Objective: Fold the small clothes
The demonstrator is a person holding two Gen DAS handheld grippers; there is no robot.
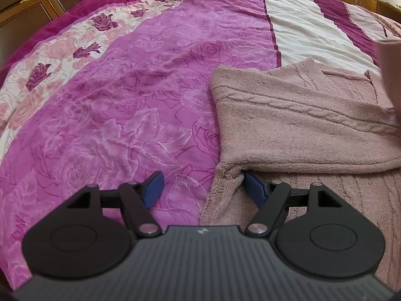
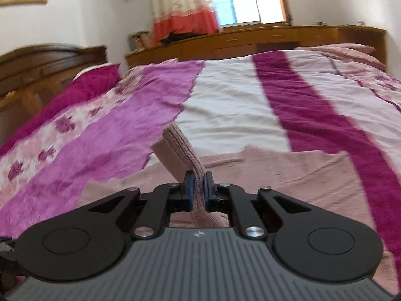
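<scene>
The dusty-pink knitted sweater (image 1: 295, 125) lay partly folded on the bed's magenta rose-patterned bedspread (image 1: 125, 100). The left claw (image 1: 203, 188) stood spread, one blue pad (image 1: 254, 188) tucked under a folded edge. The right claw (image 2: 198, 188) was pressed together, pinching a raised ribbed strip of the sweater.
</scene>
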